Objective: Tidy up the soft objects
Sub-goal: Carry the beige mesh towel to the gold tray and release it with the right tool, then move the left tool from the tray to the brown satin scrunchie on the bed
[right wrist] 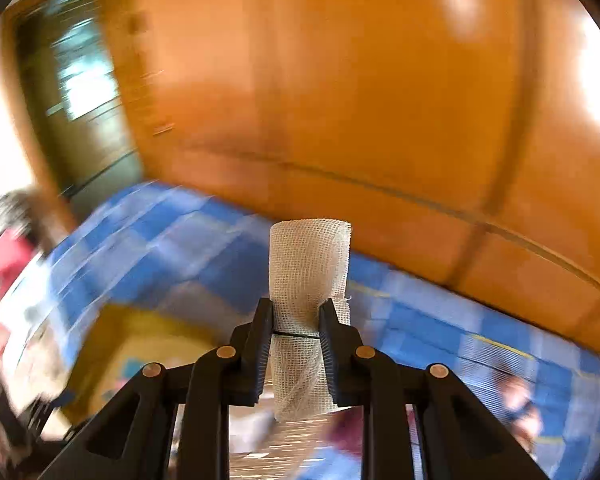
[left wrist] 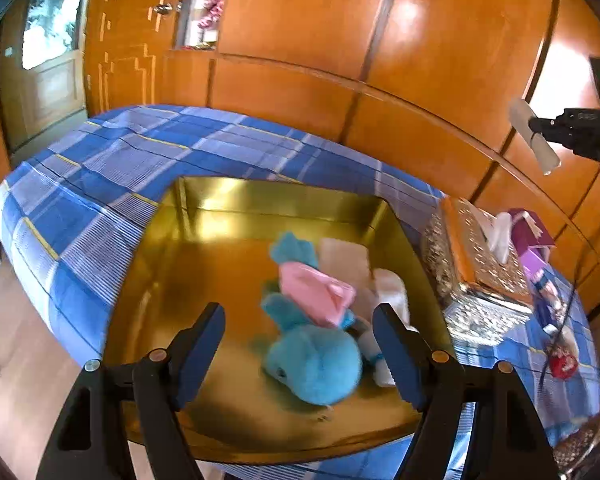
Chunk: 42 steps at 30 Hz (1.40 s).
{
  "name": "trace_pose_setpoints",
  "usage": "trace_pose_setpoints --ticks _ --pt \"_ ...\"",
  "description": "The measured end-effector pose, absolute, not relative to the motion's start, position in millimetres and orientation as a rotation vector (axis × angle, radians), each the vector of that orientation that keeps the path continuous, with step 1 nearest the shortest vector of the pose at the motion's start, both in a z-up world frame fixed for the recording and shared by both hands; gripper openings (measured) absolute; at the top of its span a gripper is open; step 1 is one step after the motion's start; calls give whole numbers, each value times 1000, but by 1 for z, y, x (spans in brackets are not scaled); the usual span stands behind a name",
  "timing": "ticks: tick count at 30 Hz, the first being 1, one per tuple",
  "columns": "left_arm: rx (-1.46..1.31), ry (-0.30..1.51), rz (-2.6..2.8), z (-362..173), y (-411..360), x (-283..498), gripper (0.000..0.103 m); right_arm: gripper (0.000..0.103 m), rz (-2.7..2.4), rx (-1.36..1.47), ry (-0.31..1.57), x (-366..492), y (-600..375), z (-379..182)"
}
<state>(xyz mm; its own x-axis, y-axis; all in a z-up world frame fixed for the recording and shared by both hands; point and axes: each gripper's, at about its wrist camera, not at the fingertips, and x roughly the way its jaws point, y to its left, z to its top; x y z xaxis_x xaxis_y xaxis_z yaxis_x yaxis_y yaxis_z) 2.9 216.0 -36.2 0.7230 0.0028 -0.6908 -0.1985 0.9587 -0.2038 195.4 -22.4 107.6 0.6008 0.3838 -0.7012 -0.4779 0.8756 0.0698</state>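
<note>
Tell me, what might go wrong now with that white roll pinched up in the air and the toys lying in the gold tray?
The right hand-held gripper squeezes the gauze roll near its middle only; the soft roll could slip or unwind. The gold tray already holds a blue plush toy and a pink cloth close together, so a dropped roll might bounce off them. The open left hand-held gripper hovering over the tray could get in the way.

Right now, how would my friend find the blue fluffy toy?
Look at the table with the blue checked cloth, then into the shiny gold tray on it. The blue plush whale lies nearest the open left tongs, beside a pink cloth; it is the only furry, round thing there.
</note>
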Motion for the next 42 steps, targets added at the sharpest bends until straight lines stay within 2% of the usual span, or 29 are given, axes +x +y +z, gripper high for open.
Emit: trace_pose_setpoints --ticks 8,17,26,28,33,36,37,42 --pt "-253 719 235 -30 242 -1 77 22 717 -215 888 131 76 35" --pt "-220 694 239 -27 237 -2 77 24 640 -217 949 144 122 -26" --pt "-200 699 219 -29 225 -1 77 33 664 -187 949 142 121 -39" --pt "-198 699 217 -29 223 -1 80 41 666 -169 944 141 117 -38" --pt "-192 691 214 -27 220 -3 82 50 653 -161 912 133 108 -30" --pt "-189 684 217 -25 218 -4 84 63 623 -176 859 121 100 -20" --pt "-188 683 217 -25 218 -4 84 65 610 -183 836 116 97 -17" --pt "-174 684 219 -25 214 -5 85 65 506 -257 673 87 80 4"
